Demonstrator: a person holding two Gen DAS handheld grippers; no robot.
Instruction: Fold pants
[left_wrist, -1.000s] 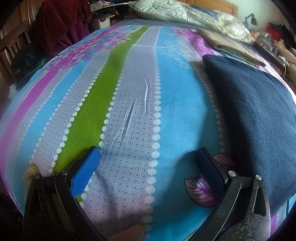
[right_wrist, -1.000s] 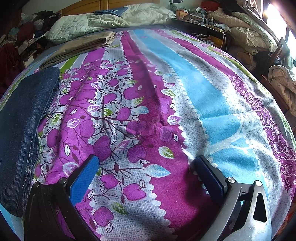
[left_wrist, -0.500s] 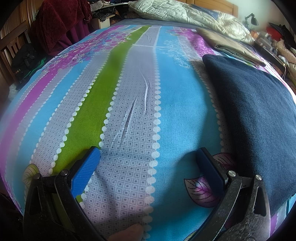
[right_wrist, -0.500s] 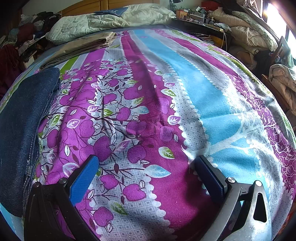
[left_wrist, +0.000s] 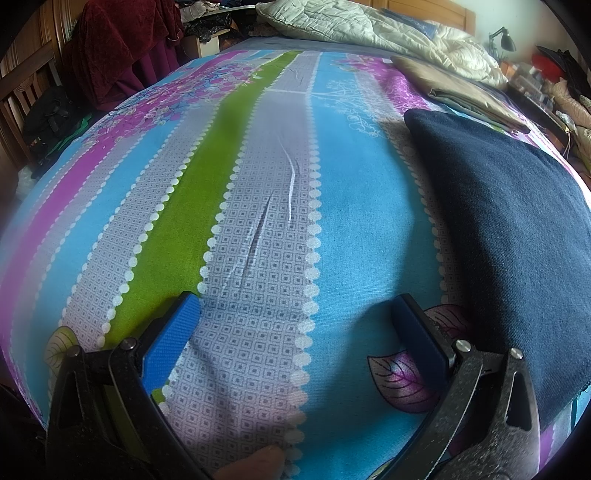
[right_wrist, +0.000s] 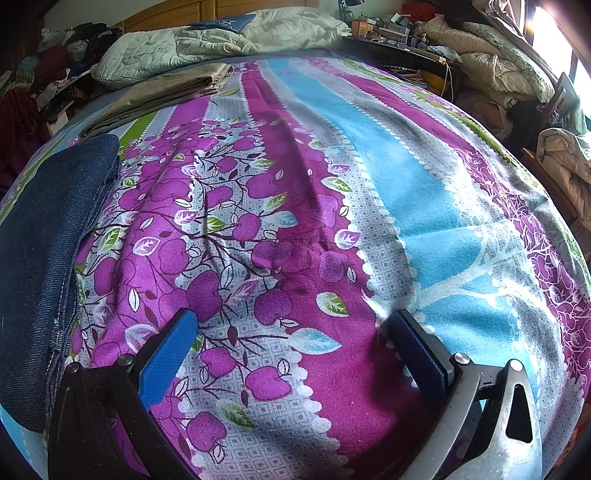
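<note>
Two hand-held grippers, left (left_wrist: 295, 325) and right (right_wrist: 291, 339), spread empty beside one folded denim pants (left_wrist: 509, 229).

A bedsheet (left_wrist: 258, 258) runs in long stripes of sky blue, lime green, magenta and grey with a small square check, each stripe edged with white scallops; on its right-hand side (right_wrist: 229, 236) purple apples and green and white leaves branch across grey and magenta. Folded dark navy denim pants (left_wrist: 509, 229), stitched in pale thread along the seam (right_wrist: 55, 295), lie on the sheet. Beyond them sits a folded tan cloth (left_wrist: 461, 92) and a cream quilted comforter (right_wrist: 177, 51). A dark red garment (left_wrist: 118, 48) hangs at the bedside. Both grippers (left_wrist: 295, 325) (right_wrist: 291, 332) are black with blue pads.
</note>
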